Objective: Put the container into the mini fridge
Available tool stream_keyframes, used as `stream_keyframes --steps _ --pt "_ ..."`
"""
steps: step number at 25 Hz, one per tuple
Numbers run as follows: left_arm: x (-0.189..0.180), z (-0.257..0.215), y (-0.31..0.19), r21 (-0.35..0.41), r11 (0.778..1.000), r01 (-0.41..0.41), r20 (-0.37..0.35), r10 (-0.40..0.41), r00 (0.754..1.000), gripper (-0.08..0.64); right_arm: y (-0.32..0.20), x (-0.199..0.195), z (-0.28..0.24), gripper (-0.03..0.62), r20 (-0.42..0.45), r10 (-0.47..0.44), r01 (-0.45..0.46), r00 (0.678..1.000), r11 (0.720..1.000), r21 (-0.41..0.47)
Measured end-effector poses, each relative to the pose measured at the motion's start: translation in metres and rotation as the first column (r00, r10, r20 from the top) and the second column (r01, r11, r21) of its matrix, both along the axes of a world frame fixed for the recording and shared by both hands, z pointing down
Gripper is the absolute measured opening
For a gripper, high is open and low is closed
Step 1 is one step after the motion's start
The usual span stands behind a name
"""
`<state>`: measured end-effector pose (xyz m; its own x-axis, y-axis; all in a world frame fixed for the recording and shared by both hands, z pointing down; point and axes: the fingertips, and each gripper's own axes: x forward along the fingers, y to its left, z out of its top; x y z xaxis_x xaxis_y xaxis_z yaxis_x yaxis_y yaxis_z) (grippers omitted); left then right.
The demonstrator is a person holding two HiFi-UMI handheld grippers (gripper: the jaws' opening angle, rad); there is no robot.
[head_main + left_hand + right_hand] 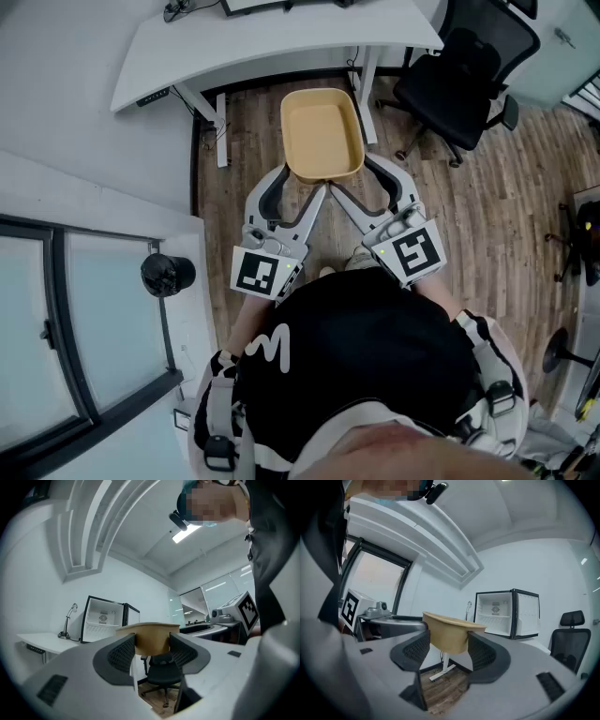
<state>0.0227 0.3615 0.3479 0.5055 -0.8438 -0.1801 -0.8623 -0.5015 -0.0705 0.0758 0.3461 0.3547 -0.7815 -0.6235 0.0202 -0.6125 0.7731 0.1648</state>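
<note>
Over the floor (487, 216), the likely light, stiff container (322, 131) is clamped at its rim by left tool (152, 644) and right tool (447, 641).

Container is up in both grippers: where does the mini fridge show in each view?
Head view: not in it.
Left gripper view: the mini fridge is left of centre, door open, on a white desk.
Right gripper view: the mini fridge is right of centre, door open.
Shared landmark: the black office chair, which is in all three views.
</note>
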Motion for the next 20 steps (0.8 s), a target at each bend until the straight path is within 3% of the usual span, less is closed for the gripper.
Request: stream_keyframes --steps 20 --pt "-0.001 0.001 0.008 -0.010 1.000 0.008 0.017 -0.008 1.000 0.230 0.008 0.000 -0.004 0.261 0.055 0.011 -0.011 0.998 1.000 -0.014"
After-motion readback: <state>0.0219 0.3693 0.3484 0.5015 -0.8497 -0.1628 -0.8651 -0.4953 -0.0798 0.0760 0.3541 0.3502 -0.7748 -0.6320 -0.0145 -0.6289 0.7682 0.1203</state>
